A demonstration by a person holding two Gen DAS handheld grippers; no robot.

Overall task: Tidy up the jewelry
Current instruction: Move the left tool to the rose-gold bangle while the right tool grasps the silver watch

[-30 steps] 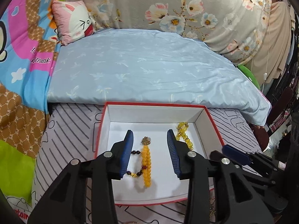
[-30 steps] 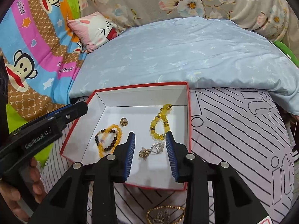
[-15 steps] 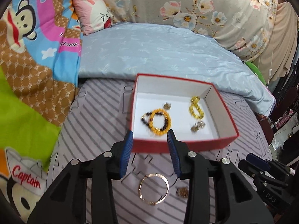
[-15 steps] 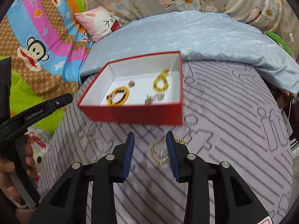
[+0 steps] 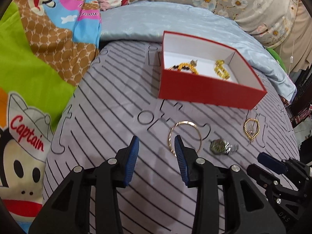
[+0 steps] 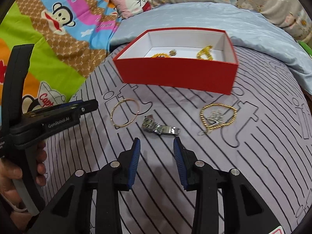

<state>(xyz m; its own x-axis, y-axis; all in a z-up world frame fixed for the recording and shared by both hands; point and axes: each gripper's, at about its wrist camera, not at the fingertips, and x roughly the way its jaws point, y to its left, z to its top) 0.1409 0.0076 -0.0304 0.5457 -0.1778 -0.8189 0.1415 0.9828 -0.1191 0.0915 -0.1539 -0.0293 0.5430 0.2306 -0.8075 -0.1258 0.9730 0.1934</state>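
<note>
Jewelry on the bed: bangle (image 5: 184,136), watch (image 6: 159,126), gold chain (image 6: 218,117), all in front of the red box (image 6: 175,76). My left gripper (image 5: 156,152) and right gripper (image 6: 156,152) hover wide and empty. I judge the watch next: straddle its band, close gently.

Bangle (image 6: 124,115), watch (image 6: 159,126), chain (image 6: 217,117) before box (image 6: 175,76) (left to right).

Home bedroom: cartoon bedding (image 5: 39,44), pillow (image 6: 134,0).
</note>
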